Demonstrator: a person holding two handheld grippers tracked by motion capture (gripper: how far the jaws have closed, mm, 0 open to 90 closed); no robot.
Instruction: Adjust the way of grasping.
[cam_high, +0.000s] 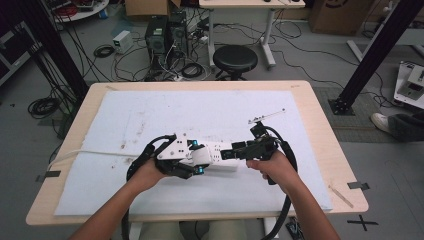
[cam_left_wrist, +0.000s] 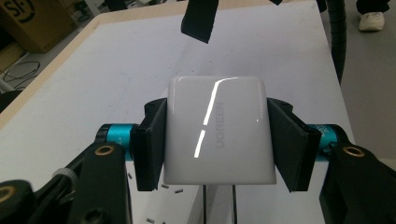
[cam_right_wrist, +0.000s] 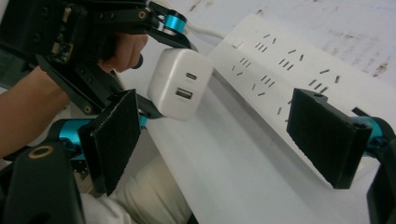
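Observation:
A white UGREEN charger (cam_left_wrist: 217, 130) sits clamped between the black pads of my left gripper (cam_left_wrist: 217, 140), its two metal prongs pointing back toward the gripper body. In the high view the left gripper (cam_high: 197, 159) holds it at the left end of a white power strip (cam_high: 222, 151) on the mat. In the right gripper view the charger (cam_right_wrist: 180, 86) hangs just above the strip's (cam_right_wrist: 280, 60) near edge, USB ports facing the camera. My right gripper (cam_right_wrist: 217, 116) is open, jaws wide astride the strip's other end, with a gap at the near pad (cam_right_wrist: 112, 140). Seen from above, the right gripper (cam_high: 235, 150) points left along the strip.
A white mat (cam_high: 150, 115) with brown stains covers the wooden table (cam_high: 320, 130). The strip's white cord (cam_high: 90, 152) runs off to the left edge. A thin metal rod (cam_high: 267, 116) lies at the back right. A black stool (cam_high: 235, 59) stands behind the table.

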